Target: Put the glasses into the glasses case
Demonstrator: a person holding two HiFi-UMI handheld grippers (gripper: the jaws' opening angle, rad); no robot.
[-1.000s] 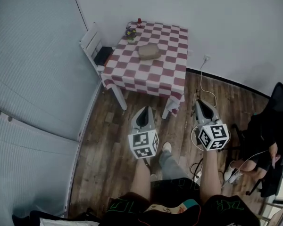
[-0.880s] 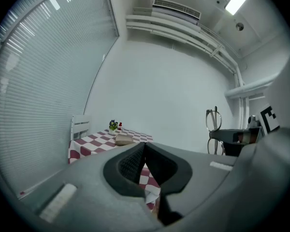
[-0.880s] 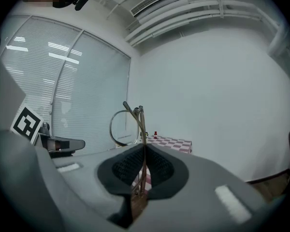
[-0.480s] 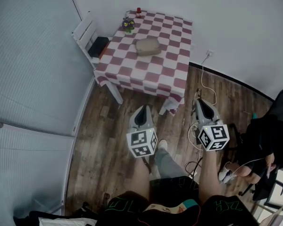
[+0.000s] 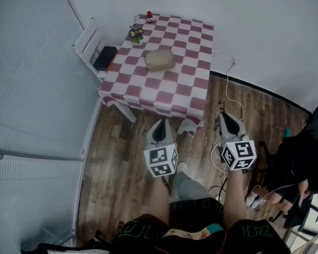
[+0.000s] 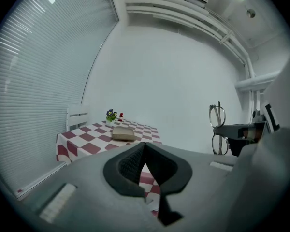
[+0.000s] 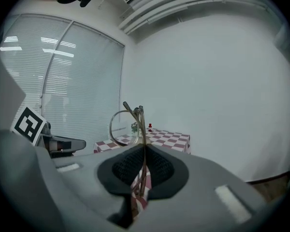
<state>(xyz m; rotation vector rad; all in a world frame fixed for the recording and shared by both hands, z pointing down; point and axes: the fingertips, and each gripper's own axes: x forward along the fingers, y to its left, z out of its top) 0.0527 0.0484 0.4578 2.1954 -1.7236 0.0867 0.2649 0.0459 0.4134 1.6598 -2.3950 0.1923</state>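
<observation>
A: Left tongs (image 6: 144, 151)?
B: Shut, nothing in them. Glasses case (image 5: 159, 61) mid tabletop (image 5: 185, 89), well ahead, looks closed, inside not visible.
A: Right tongs (image 7: 144, 151)?
B: Clamped on the glasses (image 7: 126, 127), upright, by thin frame. Risk: wire slips or bends in that pinch; lid likely needs opening first.

A small flower pot (image 5: 134, 34) and a red bottle (image 5: 149, 16) stand near the far left corner of the checked worktop (image 5: 175, 89); a white chair (image 5: 88, 41) stands beside its left edge.
</observation>
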